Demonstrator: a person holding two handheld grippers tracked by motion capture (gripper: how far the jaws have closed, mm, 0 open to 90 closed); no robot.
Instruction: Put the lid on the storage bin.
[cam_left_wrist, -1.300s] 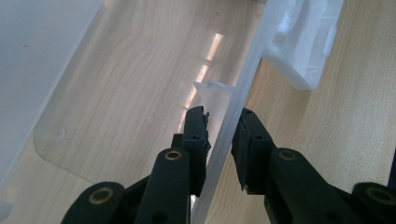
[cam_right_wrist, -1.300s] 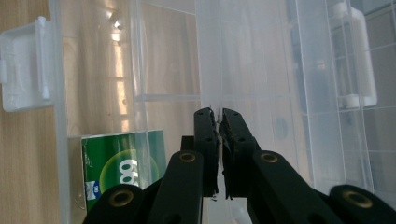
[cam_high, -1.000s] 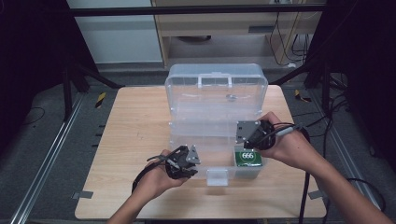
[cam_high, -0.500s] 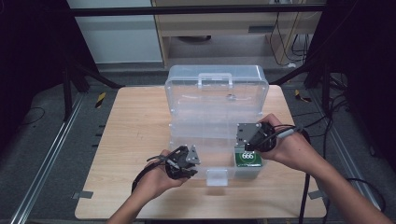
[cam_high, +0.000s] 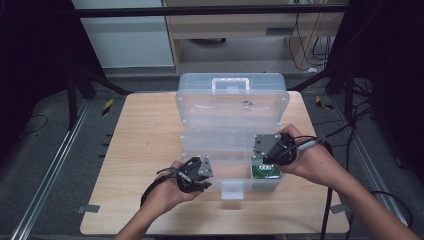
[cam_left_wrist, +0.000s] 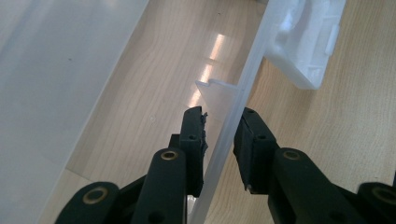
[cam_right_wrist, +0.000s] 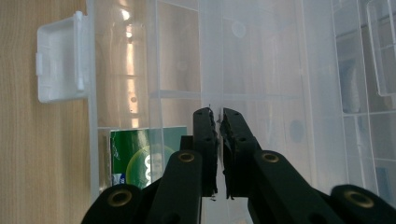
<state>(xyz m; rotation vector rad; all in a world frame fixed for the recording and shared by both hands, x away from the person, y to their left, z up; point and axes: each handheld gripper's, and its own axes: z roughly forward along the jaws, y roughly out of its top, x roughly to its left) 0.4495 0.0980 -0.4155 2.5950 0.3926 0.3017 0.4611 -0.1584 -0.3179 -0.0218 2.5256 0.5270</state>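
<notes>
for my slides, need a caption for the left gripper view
Left gripper straddling the front wall of the clear plastic box on the wooden table.

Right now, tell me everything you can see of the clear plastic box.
The box is see-through plastic and stands open on the wooden table, its lid tipped back, a handle on the lid's top edge. Thin walls split the base into compartments; the front right one holds a green card. A white latch hangs at the front. The left gripper straddles the front wall; the right gripper is shut above the base.
</notes>
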